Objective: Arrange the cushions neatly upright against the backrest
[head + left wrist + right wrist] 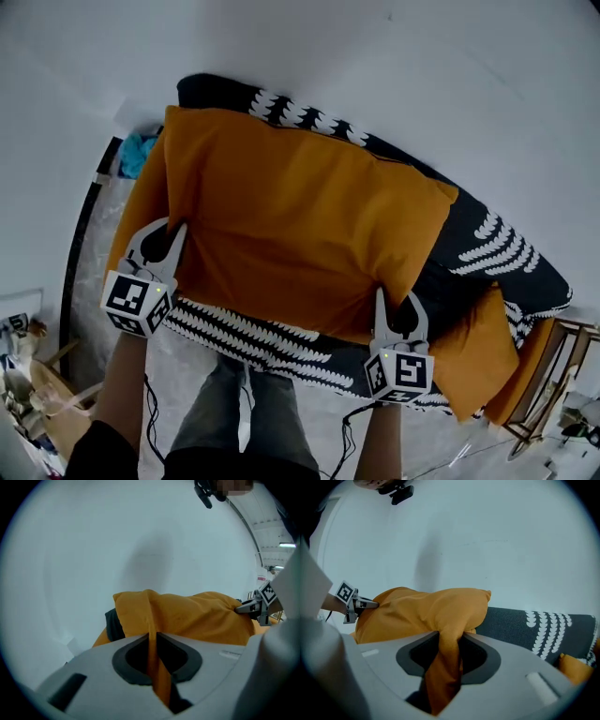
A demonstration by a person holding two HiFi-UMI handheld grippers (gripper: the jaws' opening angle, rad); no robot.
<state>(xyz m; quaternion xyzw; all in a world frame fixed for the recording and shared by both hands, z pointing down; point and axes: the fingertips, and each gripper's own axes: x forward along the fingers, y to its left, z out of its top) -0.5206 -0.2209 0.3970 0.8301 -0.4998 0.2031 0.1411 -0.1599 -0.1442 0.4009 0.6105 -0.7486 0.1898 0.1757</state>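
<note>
In the head view I hold the big orange cushion [291,225] spread between both grippers over the black-and-white patterned sofa [487,248]; I cannot tell whether its far edge rests on the sofa. The left gripper [167,246] has its near left corner and the right gripper [401,314] its near right edge. A second cushion [483,361], also orange, lies at the sofa's right end, just beside the right gripper. In the left gripper view the jaws are pinched nearly together on a thin fold of the cushion's edge, with the rest of the cushion bulging beyond against the pale wall [117,536]. In the right gripper view the jaws are clamped on a thicker bunch of orange fabric, which stands them further apart, and the sofa runs off to the right behind it. I judge the cushion light, soft and floppy: it sags and creases between my two holds, and the cover may slide over the filling, so a pinch of cloth alone can slip. Taking the corners deeper, filling included, should steer it better when I stand it against the back of the sofa. I read no brand, label or writing anywhere; the marker cubes [138,302] carry only square patterns.
</note>
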